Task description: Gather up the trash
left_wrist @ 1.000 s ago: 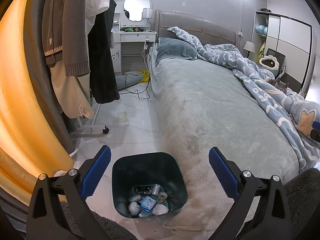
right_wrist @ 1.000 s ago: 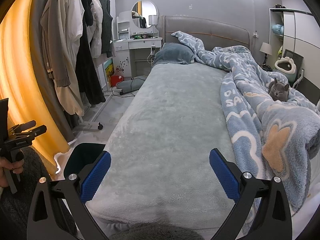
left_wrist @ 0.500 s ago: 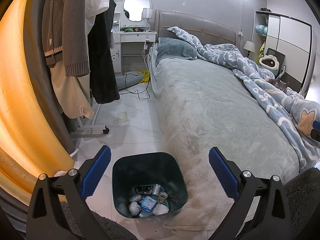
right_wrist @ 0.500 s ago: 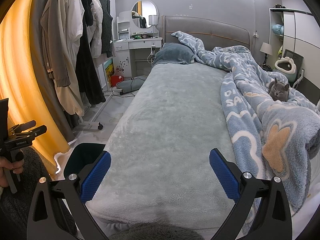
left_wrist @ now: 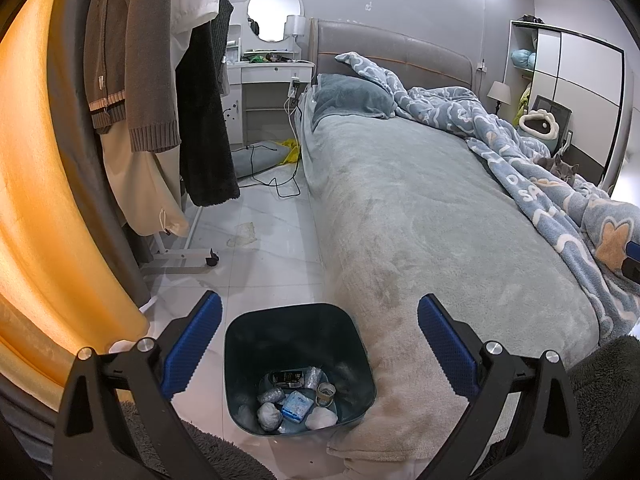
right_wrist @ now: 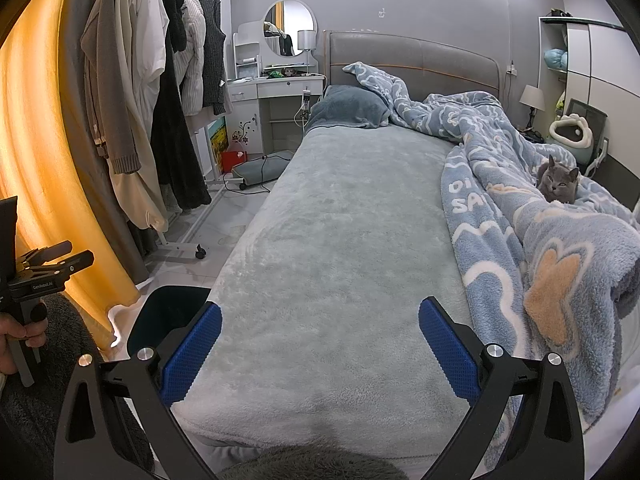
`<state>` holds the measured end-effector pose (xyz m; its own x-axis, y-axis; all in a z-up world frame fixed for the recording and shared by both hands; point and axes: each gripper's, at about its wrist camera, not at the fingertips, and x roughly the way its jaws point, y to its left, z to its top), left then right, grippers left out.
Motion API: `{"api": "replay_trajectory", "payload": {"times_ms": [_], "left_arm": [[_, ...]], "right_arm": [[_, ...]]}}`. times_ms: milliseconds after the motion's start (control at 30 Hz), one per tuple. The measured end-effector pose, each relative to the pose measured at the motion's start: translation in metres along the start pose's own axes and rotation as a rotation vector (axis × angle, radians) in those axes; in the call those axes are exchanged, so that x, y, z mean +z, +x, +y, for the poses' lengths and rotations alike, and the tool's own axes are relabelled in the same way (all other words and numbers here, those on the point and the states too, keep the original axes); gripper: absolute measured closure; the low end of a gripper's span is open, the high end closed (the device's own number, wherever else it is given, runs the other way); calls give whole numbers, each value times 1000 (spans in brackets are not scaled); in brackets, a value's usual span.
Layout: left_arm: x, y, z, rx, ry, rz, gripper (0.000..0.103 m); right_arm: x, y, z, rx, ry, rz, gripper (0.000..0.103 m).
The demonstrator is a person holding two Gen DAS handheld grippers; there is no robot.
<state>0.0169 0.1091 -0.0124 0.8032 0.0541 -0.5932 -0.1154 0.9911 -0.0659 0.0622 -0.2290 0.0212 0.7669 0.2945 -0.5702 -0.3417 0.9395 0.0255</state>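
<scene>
A dark teal trash bin (left_wrist: 240,344) stands on the floor at the foot corner of the bed. It holds several pieces of trash (left_wrist: 296,402): crumpled wrappers, a blue packet, a small can. My left gripper (left_wrist: 319,344) is open and empty, held above the bin. My right gripper (right_wrist: 319,346) is open and empty above the grey bed cover; the bin's rim (right_wrist: 160,312) shows beside its left finger. A scrap of paper (left_wrist: 245,234) lies on the floor by the rack.
The bed (left_wrist: 420,220) fills the middle and right, with a blue patterned blanket (right_wrist: 540,240) and a grey cat (right_wrist: 557,179) on it. A clothes rack (left_wrist: 160,100) with wheels and an orange curtain (left_wrist: 36,200) stand left. Cables and a vanity (left_wrist: 276,76) are at the back.
</scene>
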Motion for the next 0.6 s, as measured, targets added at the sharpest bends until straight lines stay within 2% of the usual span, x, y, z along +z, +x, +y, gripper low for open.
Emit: {"api": "replay_trajectory", "payload": {"times_ms": [600], "left_arm": [[1,0,0,-2,-2,2,3]], "right_arm": [[-1,5,-2,7,-7,13,3]]}}
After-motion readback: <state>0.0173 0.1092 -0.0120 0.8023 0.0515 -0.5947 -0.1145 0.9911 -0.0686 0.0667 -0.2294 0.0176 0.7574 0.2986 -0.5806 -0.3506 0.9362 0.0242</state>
